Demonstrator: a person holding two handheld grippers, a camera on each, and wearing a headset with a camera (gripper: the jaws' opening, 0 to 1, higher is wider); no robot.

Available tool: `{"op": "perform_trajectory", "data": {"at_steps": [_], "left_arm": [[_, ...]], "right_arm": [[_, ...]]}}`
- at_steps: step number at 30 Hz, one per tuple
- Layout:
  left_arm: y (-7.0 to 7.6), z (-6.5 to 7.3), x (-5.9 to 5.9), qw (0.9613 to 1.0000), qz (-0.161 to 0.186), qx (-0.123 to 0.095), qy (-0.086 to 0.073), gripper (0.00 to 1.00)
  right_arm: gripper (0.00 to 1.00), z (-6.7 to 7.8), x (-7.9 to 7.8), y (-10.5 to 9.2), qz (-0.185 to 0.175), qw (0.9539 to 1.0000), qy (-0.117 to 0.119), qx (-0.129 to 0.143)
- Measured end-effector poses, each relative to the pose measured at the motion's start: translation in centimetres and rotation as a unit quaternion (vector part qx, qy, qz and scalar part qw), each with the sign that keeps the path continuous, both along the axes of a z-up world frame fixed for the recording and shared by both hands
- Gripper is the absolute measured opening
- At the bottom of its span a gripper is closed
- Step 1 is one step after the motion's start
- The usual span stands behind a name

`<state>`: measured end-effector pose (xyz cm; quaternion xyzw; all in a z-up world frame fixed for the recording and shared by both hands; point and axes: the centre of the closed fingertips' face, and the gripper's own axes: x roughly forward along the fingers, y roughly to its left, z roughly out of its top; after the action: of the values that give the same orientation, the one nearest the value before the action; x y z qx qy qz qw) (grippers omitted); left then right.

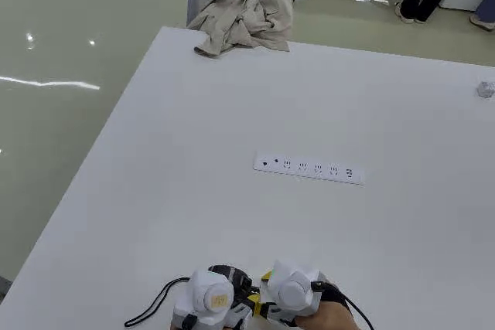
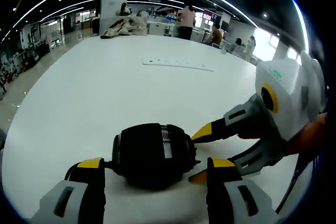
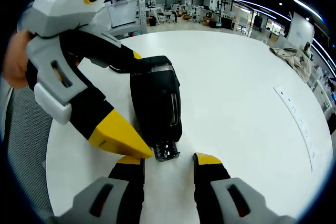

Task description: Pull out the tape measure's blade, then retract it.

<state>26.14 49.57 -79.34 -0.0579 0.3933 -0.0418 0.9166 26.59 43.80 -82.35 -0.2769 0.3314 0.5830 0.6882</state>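
The black tape measure [image 2: 152, 153] looks like dull plastic, maybe rubbery. The white table [image 1: 193, 191] is smooth. The jacket [image 1: 246, 9] is cloth.

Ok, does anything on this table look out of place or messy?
A beige jacket lies heaped at the table's far edge, which is odd on a workbench. Nothing looks spilled or damaged.

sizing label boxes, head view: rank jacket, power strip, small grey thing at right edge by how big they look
1. jacket
2. power strip
3. small grey thing
The gaps are wide; nearness does not make the order unsure.
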Motion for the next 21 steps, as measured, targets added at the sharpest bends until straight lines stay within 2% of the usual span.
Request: {"op": "perform_trajectory", "data": {"at_steps": [4, 6, 8, 17, 21], "left_arm": [[0.0, 0.0, -0.2, 1.0000, -0.002, 0.000, -0.005, 0.79], [0.3, 0.1, -0.3, 0.9999, -0.001, 0.006, -0.008, 0.79], [0.2, 0.1, -0.5, 1.0000, -0.003, 0.001, -0.005, 0.80], [0.8, 0.5, -1.4, 0.9999, 0.003, -0.004, -0.010, 0.82], [1.0, 1.1, -2.0, 0.9998, 0.002, -0.006, -0.018, 0.83]], "right_arm": [[0.41, -0.1, 0.1, -0.2, -0.015, 0.9999, 0.003, 0.003], [0.42, 0.4, 0.0, -0.4, -0.027, 0.9996, 0.007, 0.006], [0.44, 0.5, 0.1, -0.4, -0.034, 0.9994, 0.006, 0.010], [0.50, 1.2, -0.6, -0.7, -0.062, 0.9978, 0.009, 0.020], [0.52, 1.9, -1.0, -0.9, -0.084, 0.9959, 0.010, 0.032]]}}
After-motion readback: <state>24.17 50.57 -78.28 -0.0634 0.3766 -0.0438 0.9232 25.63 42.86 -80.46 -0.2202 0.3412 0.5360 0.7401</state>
